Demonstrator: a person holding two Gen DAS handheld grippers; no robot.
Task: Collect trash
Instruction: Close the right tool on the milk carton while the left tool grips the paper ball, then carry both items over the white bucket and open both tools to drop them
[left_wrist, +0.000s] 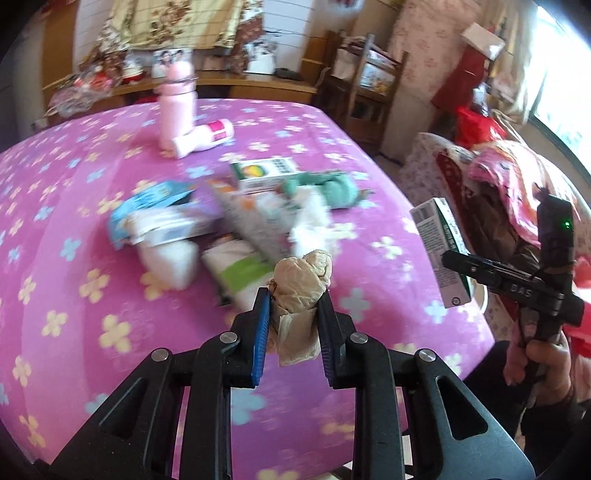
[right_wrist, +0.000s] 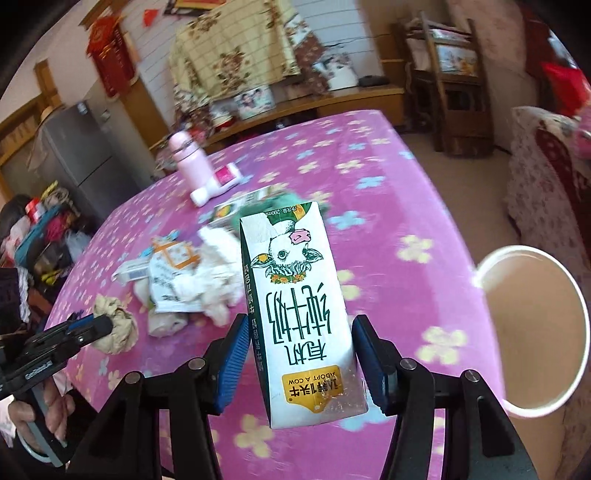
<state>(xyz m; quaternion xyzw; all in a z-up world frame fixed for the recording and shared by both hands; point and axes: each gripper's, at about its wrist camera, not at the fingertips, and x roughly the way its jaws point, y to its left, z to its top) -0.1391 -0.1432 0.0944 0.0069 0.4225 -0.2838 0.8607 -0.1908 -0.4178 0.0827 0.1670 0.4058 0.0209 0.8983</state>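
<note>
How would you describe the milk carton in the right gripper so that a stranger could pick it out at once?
Start at the table with the pink flowered cloth. Above its near edge, the right gripper clamps the milk carton, beside a white bin. Unlike the litter heap behind it, it is lifted and shows an upside-down cartoon cow.

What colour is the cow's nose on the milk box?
Pink, on the white milk carton; clearest in the right wrist view.
</note>
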